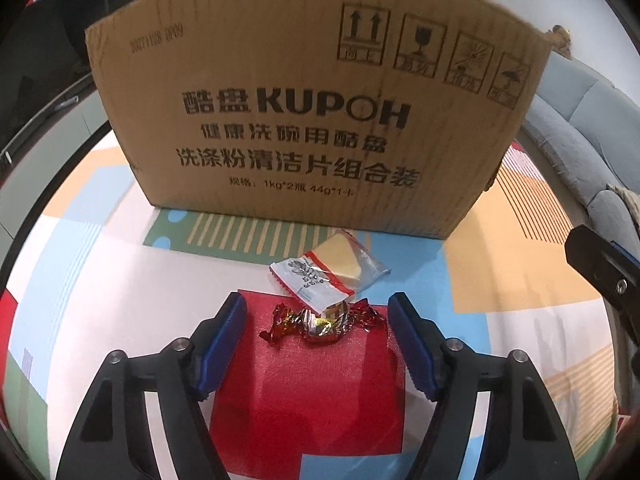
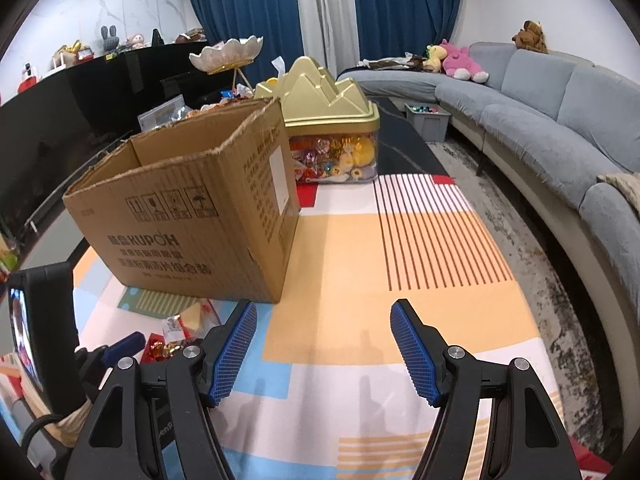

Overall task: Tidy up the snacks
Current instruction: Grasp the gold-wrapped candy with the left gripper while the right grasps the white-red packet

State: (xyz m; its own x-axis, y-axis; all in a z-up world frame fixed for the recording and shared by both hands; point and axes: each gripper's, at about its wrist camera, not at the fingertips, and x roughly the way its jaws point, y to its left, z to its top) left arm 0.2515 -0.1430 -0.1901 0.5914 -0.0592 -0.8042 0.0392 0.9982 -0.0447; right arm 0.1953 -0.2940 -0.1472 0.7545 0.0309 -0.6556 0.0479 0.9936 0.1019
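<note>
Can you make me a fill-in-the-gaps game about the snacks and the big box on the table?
1. The foil candy lies on a ____ patch of the tablecloth.
2. The cardboard box has its top ____.
3. The candy jar behind the box has a ____ lid.
4. The left gripper has its jaws ____ around the candy.

Missing words: red; open; gold; open

The cardboard box fills the far side of the left wrist view, its top edge cut off and its inside unseen. The white packet overlaps one end of the candy; its small print is unreadable. In the right wrist view both snacks lie partly hidden at the left.
</note>
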